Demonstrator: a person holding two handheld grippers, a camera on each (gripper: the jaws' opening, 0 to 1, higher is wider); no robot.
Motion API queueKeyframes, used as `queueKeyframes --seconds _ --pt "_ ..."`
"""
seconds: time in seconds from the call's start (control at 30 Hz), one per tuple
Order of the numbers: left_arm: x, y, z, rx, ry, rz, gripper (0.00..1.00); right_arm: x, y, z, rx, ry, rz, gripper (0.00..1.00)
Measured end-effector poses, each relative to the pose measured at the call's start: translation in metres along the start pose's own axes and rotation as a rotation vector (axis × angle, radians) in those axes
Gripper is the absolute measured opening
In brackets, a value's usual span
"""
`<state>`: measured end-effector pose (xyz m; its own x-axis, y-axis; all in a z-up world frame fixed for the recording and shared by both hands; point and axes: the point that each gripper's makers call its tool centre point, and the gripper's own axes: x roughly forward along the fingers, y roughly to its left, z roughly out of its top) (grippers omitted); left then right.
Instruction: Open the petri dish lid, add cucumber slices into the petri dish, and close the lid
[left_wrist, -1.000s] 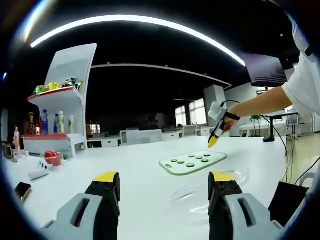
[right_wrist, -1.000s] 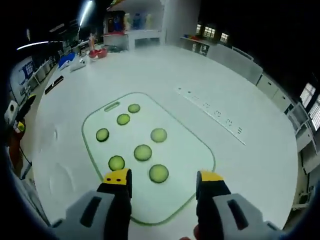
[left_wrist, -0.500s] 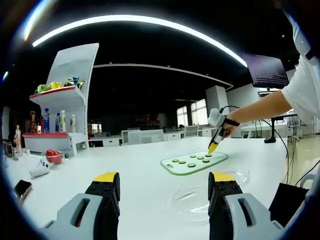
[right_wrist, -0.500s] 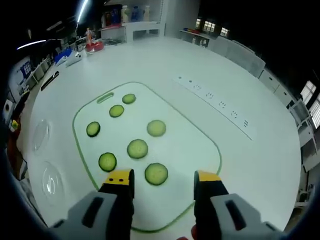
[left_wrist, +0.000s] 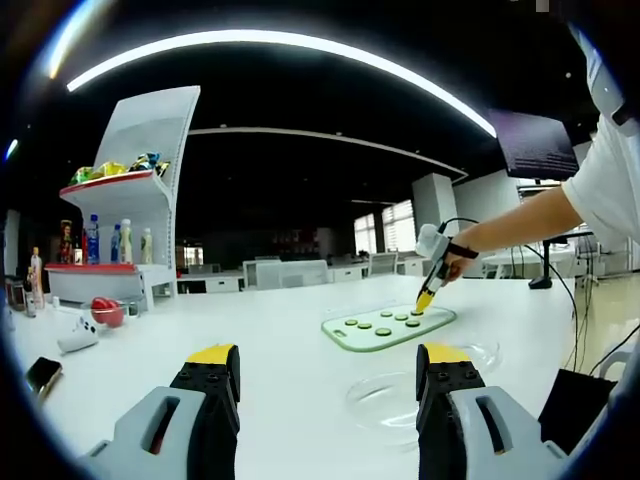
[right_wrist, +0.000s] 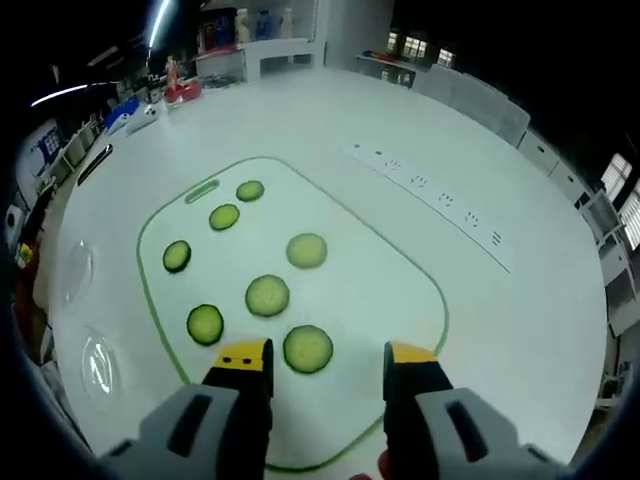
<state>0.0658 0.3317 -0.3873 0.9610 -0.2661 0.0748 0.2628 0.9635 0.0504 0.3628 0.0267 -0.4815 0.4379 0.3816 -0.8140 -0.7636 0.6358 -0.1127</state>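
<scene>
In the right gripper view the cucumber slices (right_wrist: 267, 296) are lying on a cutting board (right_wrist: 400, 300) with a green edge, six of them, just ahead of the right tongs (right_wrist: 325, 357). The nearest slice (right_wrist: 307, 349) is sitting just beyond the yellow tips, between the two jaws and a little nearer to the left one. The right tongs are standing open and holding nothing.

The petri dish (left_wrist: 392, 398) is resting on the white worktop (left_wrist: 280, 340) just in front of the left tongs (left_wrist: 325, 365), toward their right jaw. Its lid (left_wrist: 478, 350) is lying apart, farther right, near the board. The left tongs are open and empty, hovering low over the worktop.

In the left gripper view a person's hand (left_wrist: 455, 262) is pointing the right tongs down at the far end of the board. Farther left a shelf (left_wrist: 130, 200) with bottles is standing.
</scene>
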Motion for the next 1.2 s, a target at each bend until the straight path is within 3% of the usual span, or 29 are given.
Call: queueKeyframes --seconds 0.83,1.07,1.2 --pt "-0.0031 0.0012 0.0065 -0.015 -0.026 0.01 0.71 0.0074 0.0009 -0.0046 0.056 0.007 0.033 0.32" --pt "-0.0046 0.0021 0.0044 -0.023 -0.021 0.009 0.71 0.0081 0.0034 -0.0028 0.044 0.006 0.034 0.21" --pt "-0.0042 0.0014 0.0046 -0.024 -0.022 0.006 0.71 0.0103 -0.0006 -0.0013 0.041 0.009 0.032 0.2"
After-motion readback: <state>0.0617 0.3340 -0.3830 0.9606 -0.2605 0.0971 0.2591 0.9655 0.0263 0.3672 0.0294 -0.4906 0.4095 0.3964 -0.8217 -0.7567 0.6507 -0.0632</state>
